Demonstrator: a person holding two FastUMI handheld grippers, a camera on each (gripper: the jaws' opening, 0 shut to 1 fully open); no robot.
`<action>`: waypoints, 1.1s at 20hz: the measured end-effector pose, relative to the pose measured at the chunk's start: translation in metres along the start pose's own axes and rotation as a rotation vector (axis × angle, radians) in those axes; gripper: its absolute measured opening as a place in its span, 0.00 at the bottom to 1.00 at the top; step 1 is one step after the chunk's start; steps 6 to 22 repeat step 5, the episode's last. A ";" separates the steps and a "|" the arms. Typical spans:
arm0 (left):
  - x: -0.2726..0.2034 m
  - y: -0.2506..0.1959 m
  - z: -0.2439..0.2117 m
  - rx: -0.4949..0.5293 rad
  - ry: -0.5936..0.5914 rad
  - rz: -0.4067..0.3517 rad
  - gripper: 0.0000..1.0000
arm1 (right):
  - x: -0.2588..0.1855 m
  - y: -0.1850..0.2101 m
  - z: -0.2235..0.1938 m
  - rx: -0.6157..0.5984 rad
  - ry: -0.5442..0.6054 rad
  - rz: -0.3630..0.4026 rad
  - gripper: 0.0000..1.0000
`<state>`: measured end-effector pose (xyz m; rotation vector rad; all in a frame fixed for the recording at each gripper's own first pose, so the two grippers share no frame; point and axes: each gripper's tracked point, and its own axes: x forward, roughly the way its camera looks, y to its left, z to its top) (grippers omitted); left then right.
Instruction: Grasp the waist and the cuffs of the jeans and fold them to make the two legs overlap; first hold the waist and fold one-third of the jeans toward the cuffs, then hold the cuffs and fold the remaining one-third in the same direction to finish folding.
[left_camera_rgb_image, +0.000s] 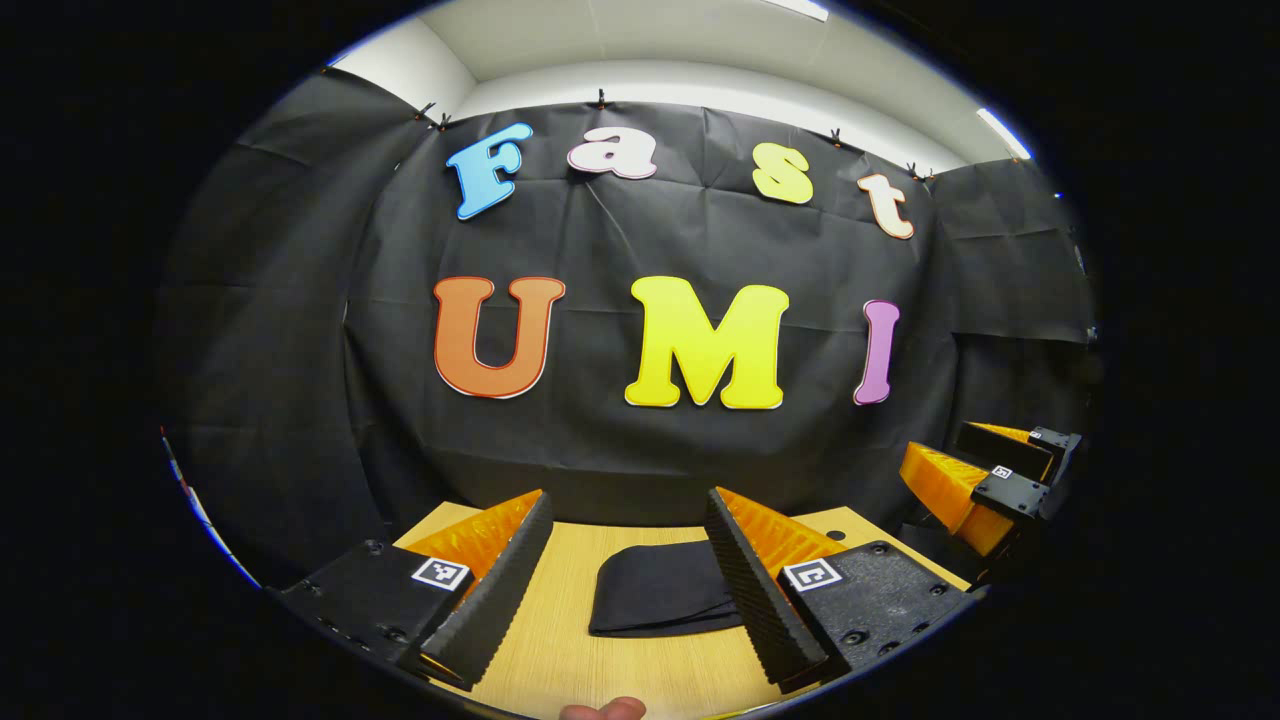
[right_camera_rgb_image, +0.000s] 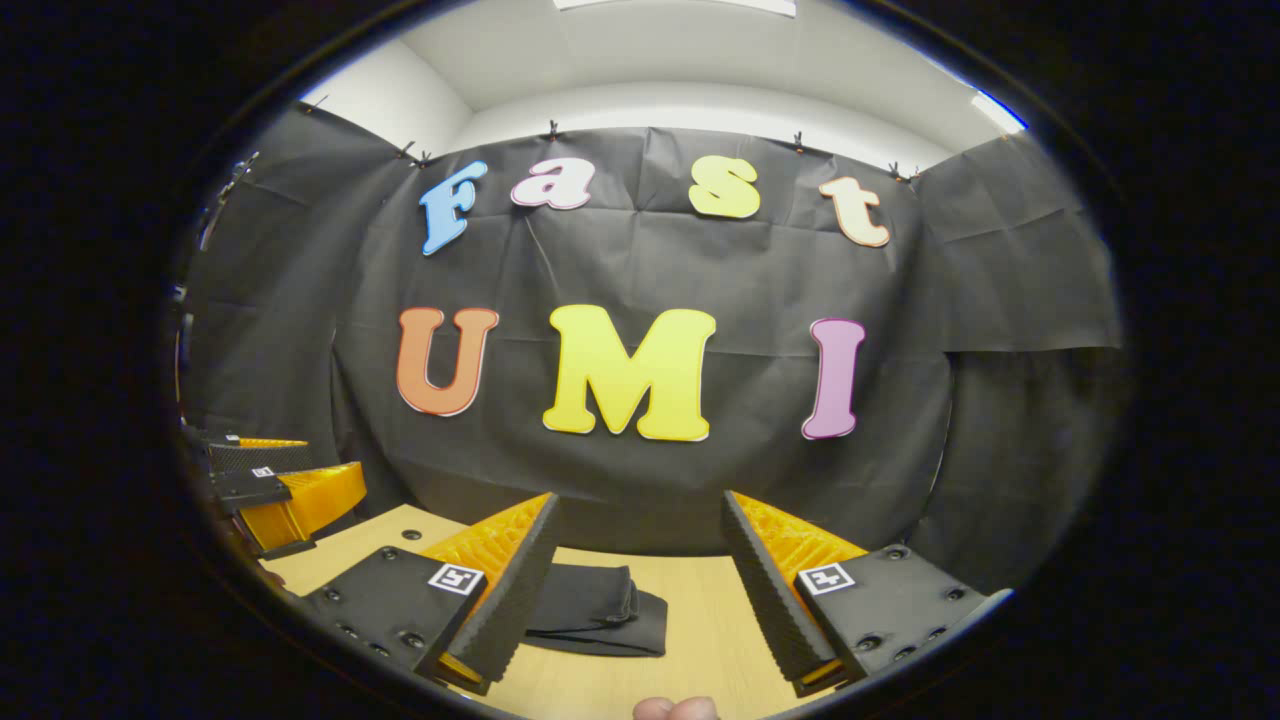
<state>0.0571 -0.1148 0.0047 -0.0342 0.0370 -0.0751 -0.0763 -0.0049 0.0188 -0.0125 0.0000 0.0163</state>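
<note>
Both grippers hung above the surface (left_camera_rgb_image: 560, 650), and what a tidy sight sat below them: the jeans (left_camera_rgb_image: 660, 590) lay folded into a compact dark bundle on the pale wood-grain top, near its far edge, close to the black cloth wall (left_camera_rgb_image: 640, 470).

In the left gripper view, the left gripper (left_camera_rgb_image: 625, 580) had its jaws spread wide with nothing between them, the folded jeans lying on the surface in the gap beyond, partly hidden behind the right-hand finger. A fingertip (left_camera_rgb_image: 603, 709) peeked in at the very bottom edge. Off to the right of that view, the right gripper (left_camera_rgb_image: 985, 480) floated at about the same height, clear of the jeans.

Over in the right gripper view, the right gripper's jaws stood just as wide apart and empty. The jeans (right_camera_rgb_image: 600, 610) showed their stacked layers from there, the bundle tucked partly behind the left-hand finger. The left gripper (right_camera_rgb_image: 275, 490) sat off to the left of that view, and another fingertip (right_camera_rgb_image: 675, 709) poked in at the bottom.
</note>
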 end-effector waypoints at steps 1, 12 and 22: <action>0.001 0.000 -0.001 0.001 0.001 0.001 0.98 | 0.001 -0.003 0.000 0.001 0.004 -0.014 0.97; 0.004 0.002 -0.001 0.009 -0.001 0.007 0.98 | 0.006 -0.001 -0.006 0.009 0.021 -0.012 0.99; 0.004 0.002 -0.001 0.009 -0.001 0.007 0.98 | 0.006 -0.001 -0.006 0.009 0.021 -0.012 0.99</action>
